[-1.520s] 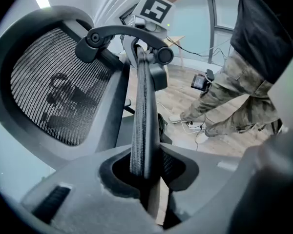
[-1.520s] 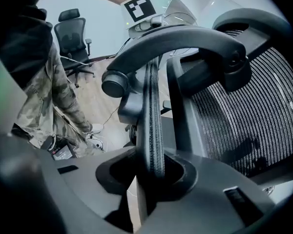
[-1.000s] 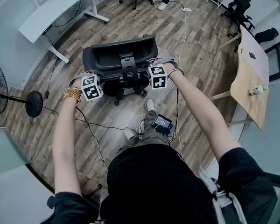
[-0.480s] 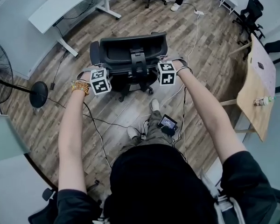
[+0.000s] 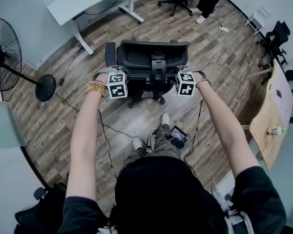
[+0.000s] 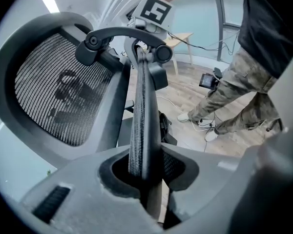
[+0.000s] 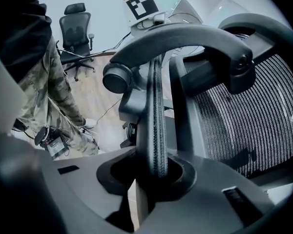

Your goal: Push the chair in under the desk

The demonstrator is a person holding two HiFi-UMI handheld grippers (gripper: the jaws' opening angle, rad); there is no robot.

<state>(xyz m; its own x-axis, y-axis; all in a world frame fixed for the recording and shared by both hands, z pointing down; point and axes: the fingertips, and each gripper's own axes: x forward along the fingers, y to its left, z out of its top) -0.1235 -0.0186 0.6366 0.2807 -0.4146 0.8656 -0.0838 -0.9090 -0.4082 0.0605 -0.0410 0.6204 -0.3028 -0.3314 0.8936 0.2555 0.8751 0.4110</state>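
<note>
The chair (image 5: 151, 57) stands on the wood floor, well apart from the white bench (image 5: 88, 1). The left gripper (image 6: 144, 172) and right gripper (image 7: 155, 174) have jaws clenched on its back's edges. I think the push is under way. The seat faces away from the person, and the wide back runs side to side. Next, roll it forward and a bit left.

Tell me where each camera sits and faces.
Head view: on the person's head, facing steeply down at the black mesh office chair; forearms, left gripper, right gripper show.
Left gripper view: on it, looking along jaws shut on the chair's top edge; camouflage trousers show.
Right gripper view: likewise, opposite side.
Shared: both gripper views show the chair's mesh.
</note>
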